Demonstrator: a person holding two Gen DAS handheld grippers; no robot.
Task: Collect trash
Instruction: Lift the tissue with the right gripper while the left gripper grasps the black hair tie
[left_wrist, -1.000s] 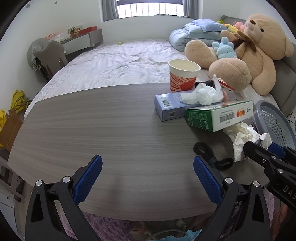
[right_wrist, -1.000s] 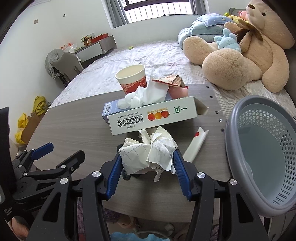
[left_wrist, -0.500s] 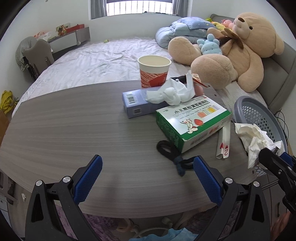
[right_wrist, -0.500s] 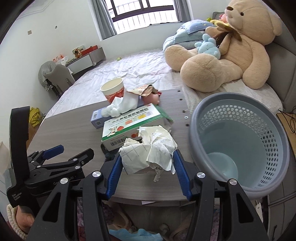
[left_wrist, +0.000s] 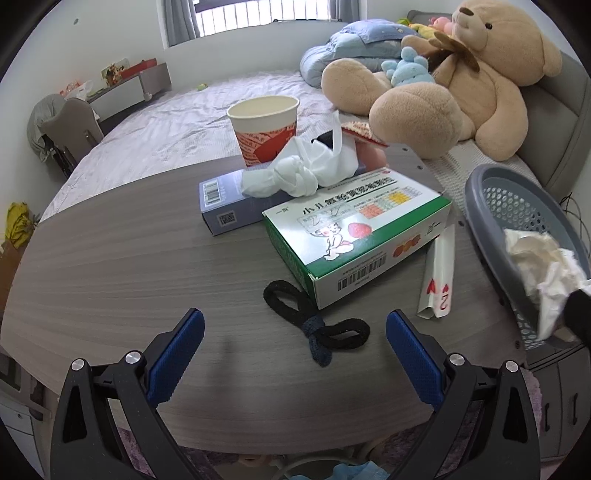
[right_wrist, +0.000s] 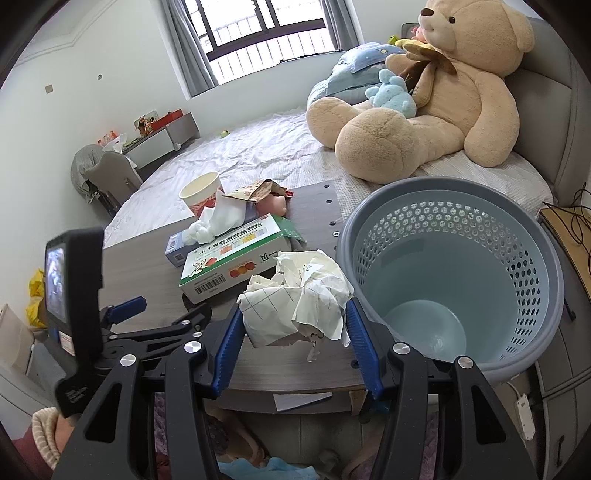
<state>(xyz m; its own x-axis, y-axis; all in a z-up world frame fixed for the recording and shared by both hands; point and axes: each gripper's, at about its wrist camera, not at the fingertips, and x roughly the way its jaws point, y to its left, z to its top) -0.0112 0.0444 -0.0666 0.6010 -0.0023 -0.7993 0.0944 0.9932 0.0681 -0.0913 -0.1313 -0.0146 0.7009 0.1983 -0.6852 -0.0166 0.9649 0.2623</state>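
Crumpled paper (right_wrist: 295, 295) sits clamped in my right gripper (right_wrist: 295, 325) beside the grey basket's (right_wrist: 546, 258) rim — my left gripper (left_wrist: 295, 354) gapes wide, empty, over the worktop (left_wrist: 110, 277).

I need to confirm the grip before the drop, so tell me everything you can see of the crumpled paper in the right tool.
The crumpled paper is a loose white and cream wad with faint ruled lines on one face and a thin torn strip hanging below it. It is clamped between the blue pads of the right tool, above the table edge and beside the rim of the grey basket, not yet over its opening. Nothing else touches it.
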